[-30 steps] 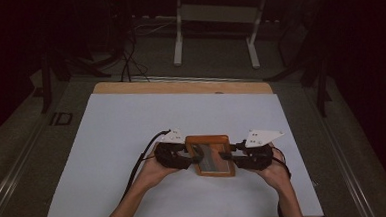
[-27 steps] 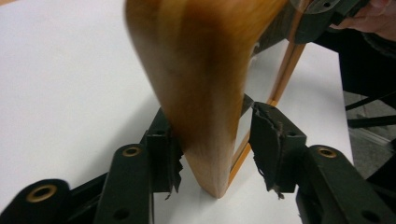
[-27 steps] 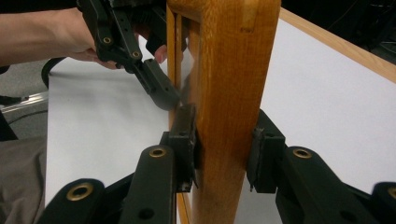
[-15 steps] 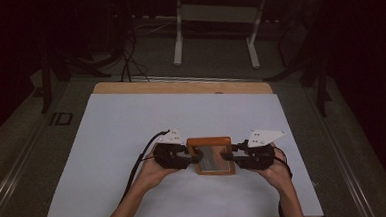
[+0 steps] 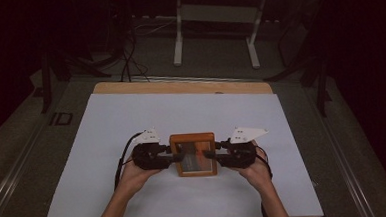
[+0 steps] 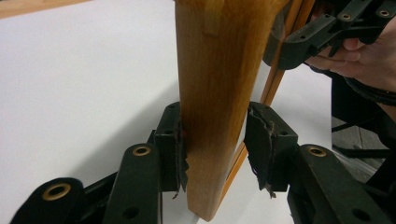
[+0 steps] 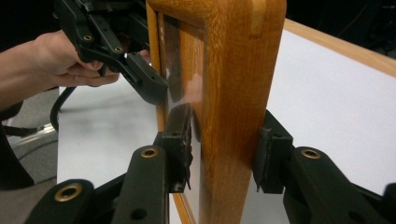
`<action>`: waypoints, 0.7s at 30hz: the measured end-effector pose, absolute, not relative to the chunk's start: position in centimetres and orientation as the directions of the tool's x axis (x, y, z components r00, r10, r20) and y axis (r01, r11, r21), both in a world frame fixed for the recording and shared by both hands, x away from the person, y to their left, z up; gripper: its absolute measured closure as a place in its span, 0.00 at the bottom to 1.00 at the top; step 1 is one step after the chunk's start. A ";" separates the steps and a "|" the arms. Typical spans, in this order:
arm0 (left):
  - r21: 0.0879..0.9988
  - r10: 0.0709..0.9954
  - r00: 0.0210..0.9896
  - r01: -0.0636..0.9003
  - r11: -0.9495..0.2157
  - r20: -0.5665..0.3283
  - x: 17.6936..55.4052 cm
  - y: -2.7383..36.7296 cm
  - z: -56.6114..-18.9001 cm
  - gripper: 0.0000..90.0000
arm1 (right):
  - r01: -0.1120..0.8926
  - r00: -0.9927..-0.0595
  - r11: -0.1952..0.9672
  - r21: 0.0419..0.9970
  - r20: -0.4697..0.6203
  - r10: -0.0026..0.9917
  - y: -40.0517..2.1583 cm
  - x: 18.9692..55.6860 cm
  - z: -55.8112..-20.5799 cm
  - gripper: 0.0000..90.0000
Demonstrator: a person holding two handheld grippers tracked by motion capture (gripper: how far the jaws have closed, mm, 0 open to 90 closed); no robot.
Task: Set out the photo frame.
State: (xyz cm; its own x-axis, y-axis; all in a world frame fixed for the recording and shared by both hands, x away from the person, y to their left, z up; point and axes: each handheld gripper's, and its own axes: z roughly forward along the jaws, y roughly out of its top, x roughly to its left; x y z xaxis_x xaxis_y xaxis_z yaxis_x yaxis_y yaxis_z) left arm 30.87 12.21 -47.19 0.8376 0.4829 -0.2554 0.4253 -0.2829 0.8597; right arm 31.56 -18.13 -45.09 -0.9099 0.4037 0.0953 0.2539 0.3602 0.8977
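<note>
A wooden picture frame [image 5: 192,138] with a glass front is held up over the white table sheet [image 5: 131,116], glass towards the person. My left gripper [image 5: 176,156] takes its left side. Its jaws have just been closing and both pads [image 6: 175,154] press the wood [image 6: 215,93]. My right gripper [image 5: 209,155] straddles the right side. Its jaws have just been opening. The back pad [image 7: 268,158] touches the wood [image 7: 233,93], while the glass-side pad [image 7: 184,149] stands slightly off it. Each gripper view also shows the other gripper across the frame.
The white sheet covers a wooden tabletop [image 5: 180,86]. Broad bare sheet lies ahead of the frame and to both sides. A black cable [image 5: 121,157] trails from the left gripper. Beyond the far edge, a metal stand [image 5: 214,32] and floor cables sit in the dark.
The frame and both grippers have shifted a little to the left. The frame now looks squarer, tipped more upright.
</note>
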 end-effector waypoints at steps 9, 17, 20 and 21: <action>0.844 0.521 0.805 0.467 -0.263 -0.283 30.9 14.0 -47.6 0.66 | 0.320 -0.898 0.319 0.892 0.178 0.402 -16.2 32.3 -46.7 0.68; 0.841 0.547 0.788 0.477 -0.254 -0.282 31.4 13.4 -48.2 0.66 | 0.368 -0.877 0.302 0.879 0.221 0.426 -16.6 33.1 -48.1 0.66; 0.845 0.553 0.782 0.478 -0.239 -0.286 31.5 13.2 -48.3 0.66 | 0.383 -0.871 0.284 0.879 0.241 0.427 -16.9 33.2 -48.5 0.67; 0.846 0.556 0.780 0.479 -0.233 -0.288 31.5 13.2 -48.4 0.66 | 0.382 -0.871 0.279 0.881 0.243 0.426 -16.9 33.3 -48.5 0.67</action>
